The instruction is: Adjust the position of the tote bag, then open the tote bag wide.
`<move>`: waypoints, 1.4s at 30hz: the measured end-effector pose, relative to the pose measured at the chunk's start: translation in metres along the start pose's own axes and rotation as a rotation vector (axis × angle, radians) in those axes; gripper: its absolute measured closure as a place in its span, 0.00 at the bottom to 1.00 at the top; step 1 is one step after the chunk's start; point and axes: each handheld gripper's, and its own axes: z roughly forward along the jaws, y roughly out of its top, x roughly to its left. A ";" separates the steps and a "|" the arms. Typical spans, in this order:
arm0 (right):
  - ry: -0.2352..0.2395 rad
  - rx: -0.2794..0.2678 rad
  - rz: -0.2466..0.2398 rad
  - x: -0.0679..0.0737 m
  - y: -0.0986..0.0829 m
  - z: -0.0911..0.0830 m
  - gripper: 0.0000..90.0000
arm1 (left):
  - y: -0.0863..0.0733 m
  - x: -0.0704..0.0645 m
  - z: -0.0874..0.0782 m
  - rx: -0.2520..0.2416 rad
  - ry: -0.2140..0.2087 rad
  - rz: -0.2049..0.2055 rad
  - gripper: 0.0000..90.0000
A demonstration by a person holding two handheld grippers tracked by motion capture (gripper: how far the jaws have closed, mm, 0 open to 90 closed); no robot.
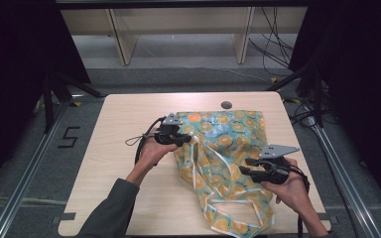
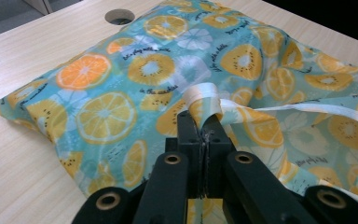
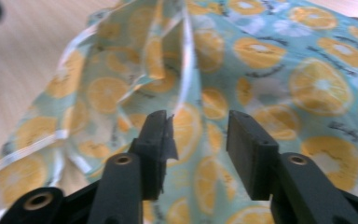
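left tool [image 2: 204, 122] pinches thin, crinkly citrus-print bag [image 2: 168, 70]

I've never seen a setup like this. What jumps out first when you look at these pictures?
The bright cloth printed with orange and lemon slices stands out, spread rumpled over the right half of the pale wooden table. Next come the two black hand-held tools: the left gripper has its jaws shut on the cloth's white trim at the cloth's left edge, while the right gripper hovers over the cloth's near right part, jaws open.
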 end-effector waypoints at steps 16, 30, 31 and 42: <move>0.021 0.082 -0.035 0.017 -0.002 0.026 0.46 | -0.004 0.007 0.004 -0.003 -0.013 -0.032 0.97; 0.020 0.223 -0.089 0.011 -0.020 0.065 0.79 | -0.008 0.003 0.005 0.027 -0.028 -0.001 0.96; 0.008 0.234 -0.093 0.011 -0.021 0.067 0.86 | -0.008 0.003 0.005 0.027 -0.027 -0.011 0.96; -0.024 0.015 -0.073 -0.016 0.013 0.029 1.00 | -0.013 0.004 0.015 0.062 -0.022 0.008 0.95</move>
